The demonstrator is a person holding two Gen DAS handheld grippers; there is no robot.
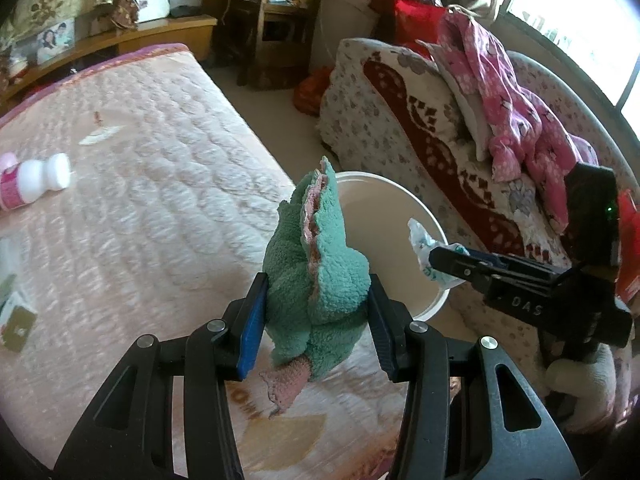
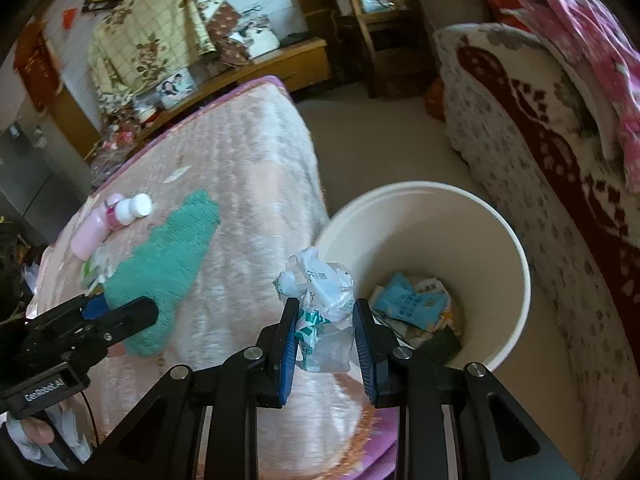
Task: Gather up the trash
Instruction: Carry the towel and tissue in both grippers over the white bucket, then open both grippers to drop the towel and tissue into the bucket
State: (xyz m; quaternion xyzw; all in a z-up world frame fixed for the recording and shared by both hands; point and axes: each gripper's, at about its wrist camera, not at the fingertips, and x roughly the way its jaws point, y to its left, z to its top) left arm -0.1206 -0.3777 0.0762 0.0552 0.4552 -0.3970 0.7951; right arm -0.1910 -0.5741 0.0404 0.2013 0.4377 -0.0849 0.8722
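- I see the bed (image 1: pixel 140 184) on my left, with the bucket (image 2: pixel 516 256) on the floor just beside its edge, wrappers (image 2: pixel 412 300) already lying in its bottom
- My left gripper (image 1: pixel 316 300) reaches out level over the bed's edge, fingers closed on the green cloth (image 1: pixel 320 264), which stands upright between the pads
- My right gripper (image 2: pixel 326 340) hangs by the bucket's near rim, pads pinching a crumpled plastic wrapper (image 2: pixel 320 304)
- A bottle (image 1: pixel 36 184) lies on the bed, well apart from both grippers
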